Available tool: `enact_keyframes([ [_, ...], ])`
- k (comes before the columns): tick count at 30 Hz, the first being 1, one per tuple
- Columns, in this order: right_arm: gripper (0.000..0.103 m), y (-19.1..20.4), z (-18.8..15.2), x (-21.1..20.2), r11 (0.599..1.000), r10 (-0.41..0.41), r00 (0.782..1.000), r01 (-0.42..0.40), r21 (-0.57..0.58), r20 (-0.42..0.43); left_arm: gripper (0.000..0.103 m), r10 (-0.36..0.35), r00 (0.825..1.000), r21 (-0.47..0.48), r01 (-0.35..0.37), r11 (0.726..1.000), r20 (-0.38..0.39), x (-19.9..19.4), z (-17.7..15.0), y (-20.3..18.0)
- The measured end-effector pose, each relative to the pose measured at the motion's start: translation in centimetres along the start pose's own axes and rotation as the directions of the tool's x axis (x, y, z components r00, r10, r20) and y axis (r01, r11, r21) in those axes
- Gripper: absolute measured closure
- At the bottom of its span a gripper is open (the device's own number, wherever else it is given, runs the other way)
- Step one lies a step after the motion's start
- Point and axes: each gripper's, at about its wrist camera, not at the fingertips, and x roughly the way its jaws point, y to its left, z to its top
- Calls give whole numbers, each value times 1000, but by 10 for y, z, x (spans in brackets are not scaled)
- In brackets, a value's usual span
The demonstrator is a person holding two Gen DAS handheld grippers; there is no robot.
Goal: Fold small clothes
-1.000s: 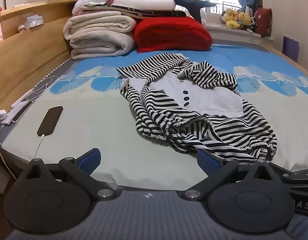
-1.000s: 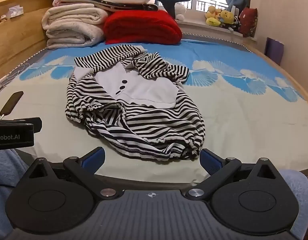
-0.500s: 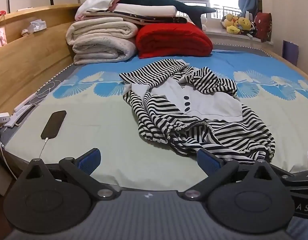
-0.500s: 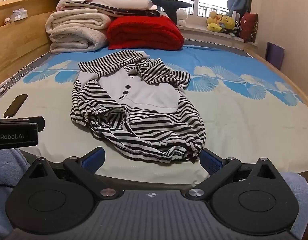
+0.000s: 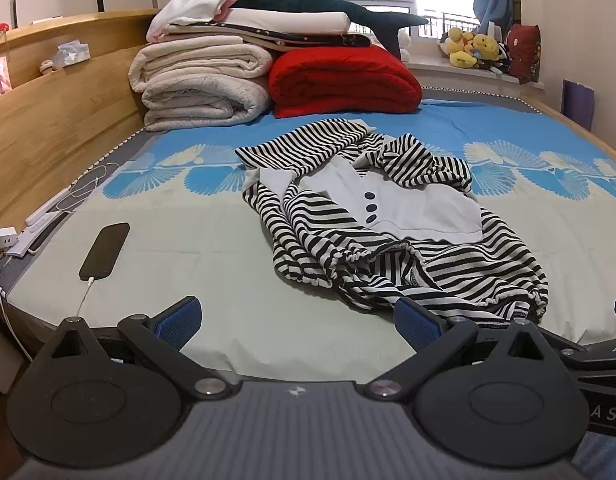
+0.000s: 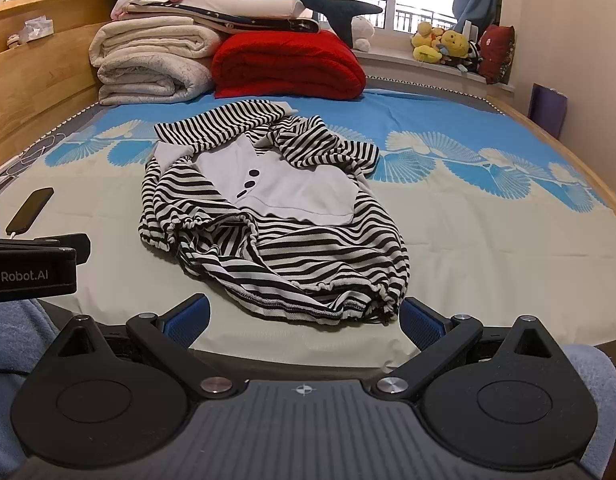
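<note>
Now both wide-open tools, left hand-held gripper [image 5: 296, 318] and right hand-held gripper [image 6: 304, 316], are probably needing to pinch the romper's [image 6: 276, 216] near hem corners, flattening first.

garment [image 5: 391, 224] mid-bed [image 5: 212, 344], near front edge | phone [image 5: 104, 251] left of garment, by left edge | folded blankets [image 5: 204, 88] behind, at far edge

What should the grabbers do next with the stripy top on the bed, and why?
Probably reach forward and take the near hem of the striped top to pull it flat. It lies crumpled on the bed sheet, sleeves bunched, so it cannot be folded neatly yet. The left gripper and right gripper are both open, holding nothing, just short of the hem.
</note>
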Motion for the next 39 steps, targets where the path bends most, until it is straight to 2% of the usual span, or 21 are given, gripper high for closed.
enact_keyframes([
  [39, 3, 4, 1, 3, 1000, 5, 1000, -5, -8, -10, 1, -5, 1000, -4, 5, 1000, 1, -1, 0, -2],
])
